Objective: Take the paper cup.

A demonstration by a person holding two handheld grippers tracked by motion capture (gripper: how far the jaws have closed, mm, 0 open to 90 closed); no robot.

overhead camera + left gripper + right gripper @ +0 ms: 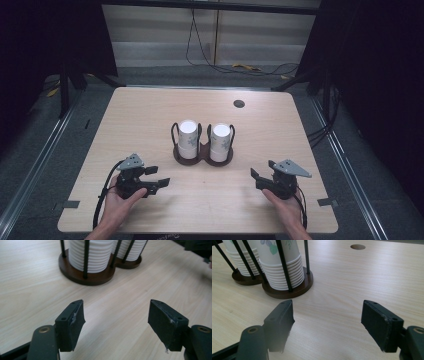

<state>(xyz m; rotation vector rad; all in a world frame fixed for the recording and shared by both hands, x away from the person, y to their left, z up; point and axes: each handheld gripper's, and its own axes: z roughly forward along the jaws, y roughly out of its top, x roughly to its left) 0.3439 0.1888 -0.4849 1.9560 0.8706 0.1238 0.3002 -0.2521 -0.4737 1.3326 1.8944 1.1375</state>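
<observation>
The left claw [156,179] is sitting low over the table [150,115] in the person's left hand [117,202], released, with its jaws standing apart and nothing but bare wood between them. It is pointing toward the middle of the table, likely because that is where the work lies: ahead of it and a little to its right, well apart from its tips, the cup holder [203,154] is standing.

The holder is a dark wooden base with two round bays joined side by side, and thin black rods are rising around each bay to keep the stacks upright. The left stack of cups [188,138] is filling the bay nearer this claw, and the right stack of cups [220,141] is filling the other. Both are nested paper cups, bottoms up, so a top cup could be lifted straight off.

The right claw [256,179] is mirroring the first from the other side, also released and holding nothing. The holder is lying ahead of it and to its left, apart from it. Each claw is facing its nearer stack, probably ready for a reach.
</observation>
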